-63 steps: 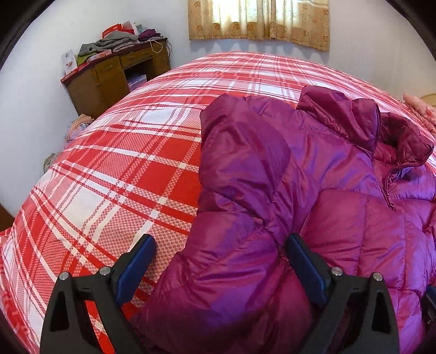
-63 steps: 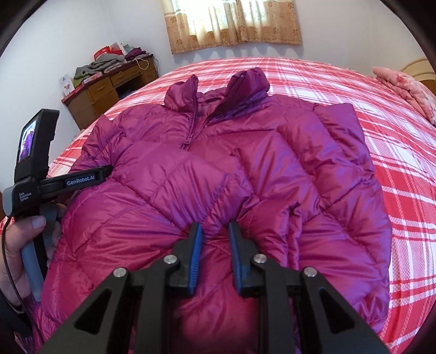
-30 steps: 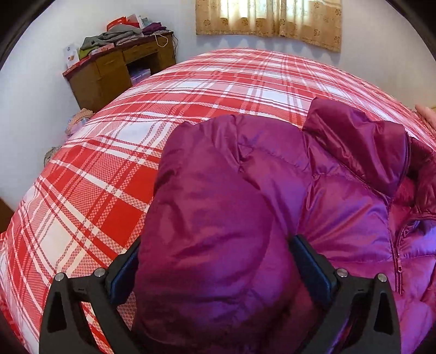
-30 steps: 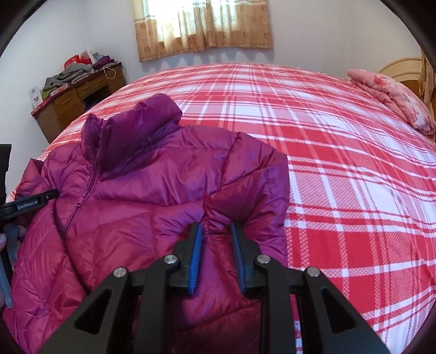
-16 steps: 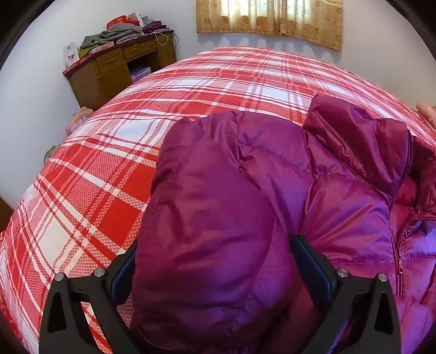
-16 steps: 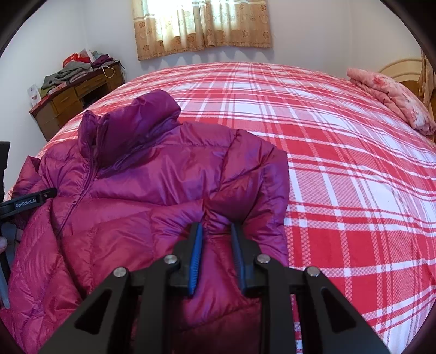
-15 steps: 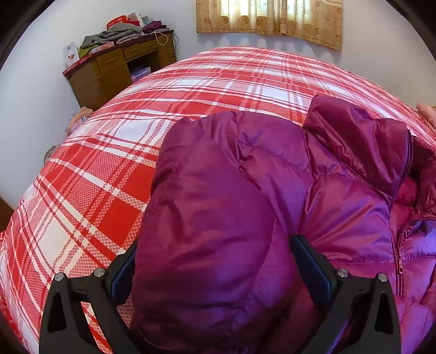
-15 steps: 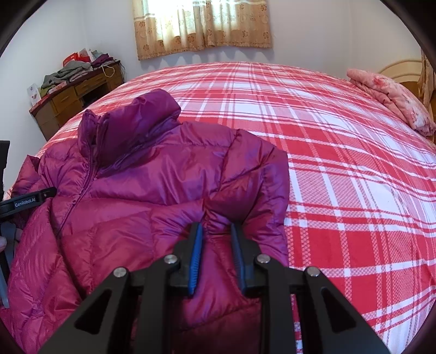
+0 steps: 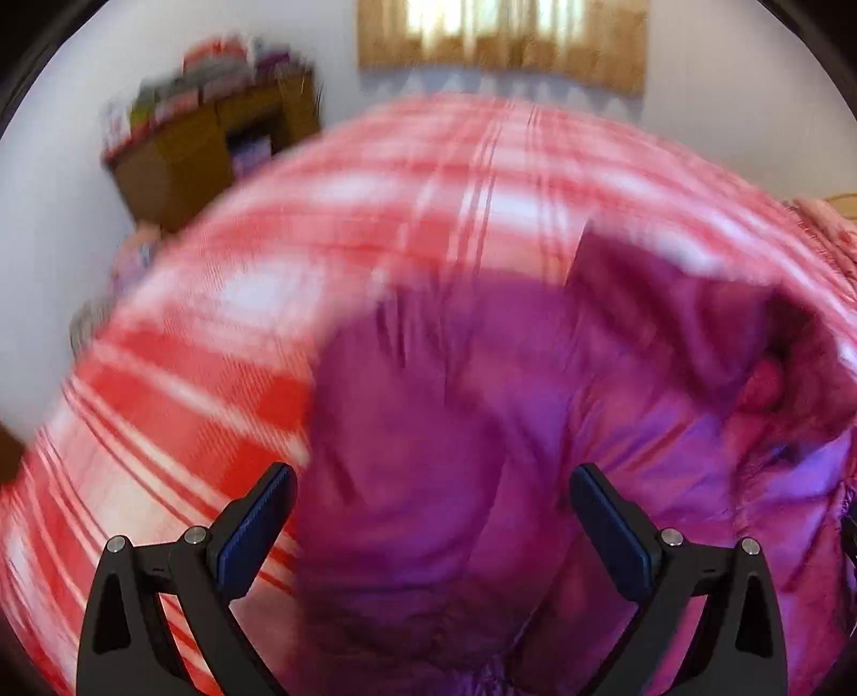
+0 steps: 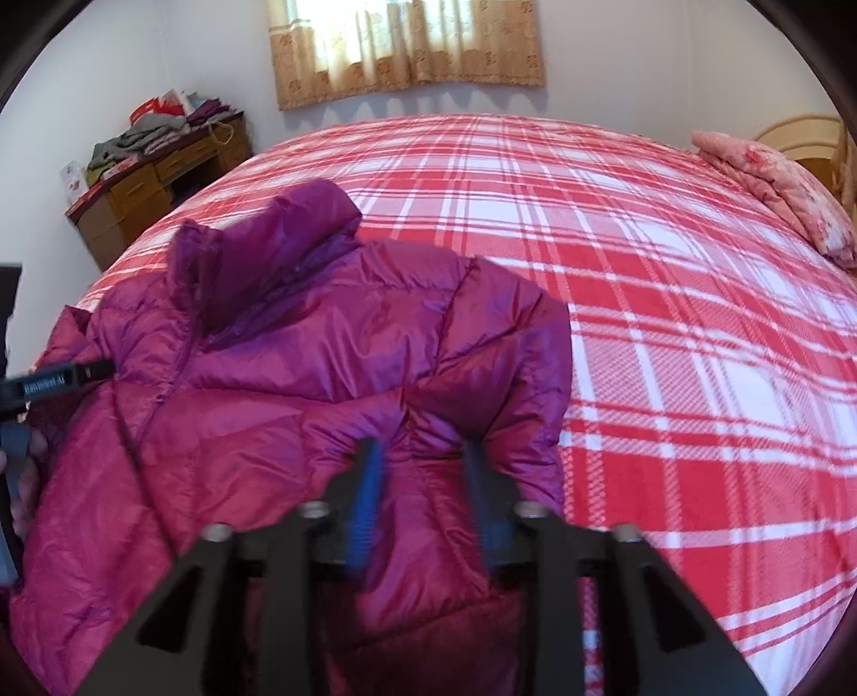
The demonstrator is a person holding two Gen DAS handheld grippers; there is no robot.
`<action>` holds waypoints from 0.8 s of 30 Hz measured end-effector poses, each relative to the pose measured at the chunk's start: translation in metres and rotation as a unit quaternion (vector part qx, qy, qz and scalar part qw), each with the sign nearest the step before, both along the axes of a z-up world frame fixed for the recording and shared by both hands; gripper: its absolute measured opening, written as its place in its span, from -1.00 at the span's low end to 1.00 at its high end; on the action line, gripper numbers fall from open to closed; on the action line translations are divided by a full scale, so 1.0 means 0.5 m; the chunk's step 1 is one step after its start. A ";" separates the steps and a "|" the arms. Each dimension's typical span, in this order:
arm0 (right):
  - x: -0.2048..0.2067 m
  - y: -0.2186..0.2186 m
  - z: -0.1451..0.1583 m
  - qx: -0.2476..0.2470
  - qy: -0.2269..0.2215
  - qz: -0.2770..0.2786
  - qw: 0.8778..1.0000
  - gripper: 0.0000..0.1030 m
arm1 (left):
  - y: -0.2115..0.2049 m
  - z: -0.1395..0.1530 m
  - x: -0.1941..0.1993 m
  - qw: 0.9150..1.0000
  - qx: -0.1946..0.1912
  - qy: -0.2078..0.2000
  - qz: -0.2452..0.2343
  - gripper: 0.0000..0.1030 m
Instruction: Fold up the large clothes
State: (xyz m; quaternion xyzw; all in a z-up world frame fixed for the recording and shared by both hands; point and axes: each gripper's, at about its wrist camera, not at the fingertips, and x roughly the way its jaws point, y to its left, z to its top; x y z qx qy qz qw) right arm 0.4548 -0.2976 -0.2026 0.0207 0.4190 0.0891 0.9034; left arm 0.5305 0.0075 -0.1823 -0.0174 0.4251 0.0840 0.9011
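A bed (image 10: pixel 669 300) in a red-and-white plaid cover is filling the room below a curtained window (image 10: pixel 407 48). A magenta puffer jacket (image 10: pixel 300 385) is lying toward the bed's left edge, collar pointing to the far edge. The left claw (image 9: pixel 431 516) is standing wide, a folded sleeve (image 9: pixel 407 482) lying between its jaws; this view is blurred. The right claw (image 10: pixel 423 492), jaws narrowly parted, is straddling a fold of the jacket; whether it is gripping cannot be told.
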 end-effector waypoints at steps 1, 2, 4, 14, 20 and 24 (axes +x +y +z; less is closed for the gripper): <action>-0.003 -0.005 0.023 0.015 -0.012 0.005 1.000 0.49 | -0.002 0.025 0.004 1.000 -0.002 -0.012 -0.008 0.98; -0.003 -0.009 0.051 0.029 -0.032 0.005 0.999 0.70 | -0.005 0.051 0.013 1.000 -0.008 -0.023 -0.016 0.98; 0.016 -0.010 0.094 0.034 -0.049 -0.003 0.998 0.72 | -0.014 0.100 0.047 0.999 -0.015 -0.036 -0.024 0.98; 0.218 0.101 0.161 0.011 -0.013 0.011 1.000 0.73 | -0.080 0.093 0.245 0.999 -0.009 0.016 -0.031 0.98; 0.280 0.124 0.108 -0.034 0.033 0.011 0.999 0.73 | -0.103 0.024 0.292 0.998 0.015 0.048 -0.047 0.98; 0.294 0.117 0.089 -0.024 0.046 0.012 0.999 0.70 | -0.108 0.012 0.294 0.997 0.001 0.045 -0.062 0.98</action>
